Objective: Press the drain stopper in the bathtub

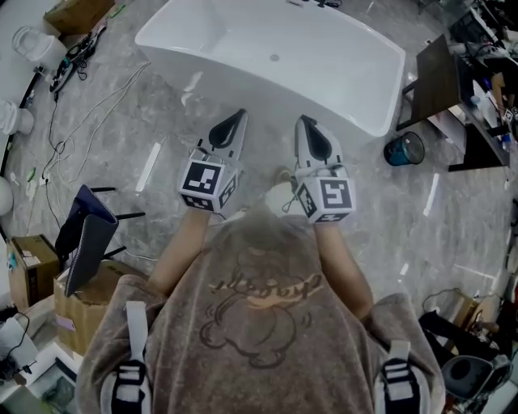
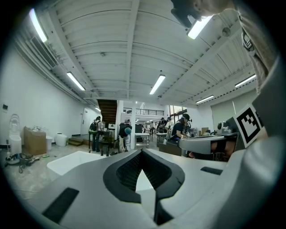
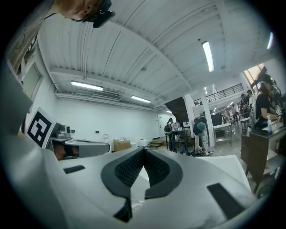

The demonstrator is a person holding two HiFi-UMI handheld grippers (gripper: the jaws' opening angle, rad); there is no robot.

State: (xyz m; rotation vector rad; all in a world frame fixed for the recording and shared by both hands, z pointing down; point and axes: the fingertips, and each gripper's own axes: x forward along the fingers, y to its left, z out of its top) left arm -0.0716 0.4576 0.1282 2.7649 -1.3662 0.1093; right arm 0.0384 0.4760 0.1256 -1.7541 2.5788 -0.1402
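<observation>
White bathtub, left gripper closed, right gripper closed

Counts from the head view, mostly singles.
We count one bathtub with one drain stopper, two grippers (left gripper, right gripper), three cardboard boxes at left, one teal bucket and one dark table.
</observation>
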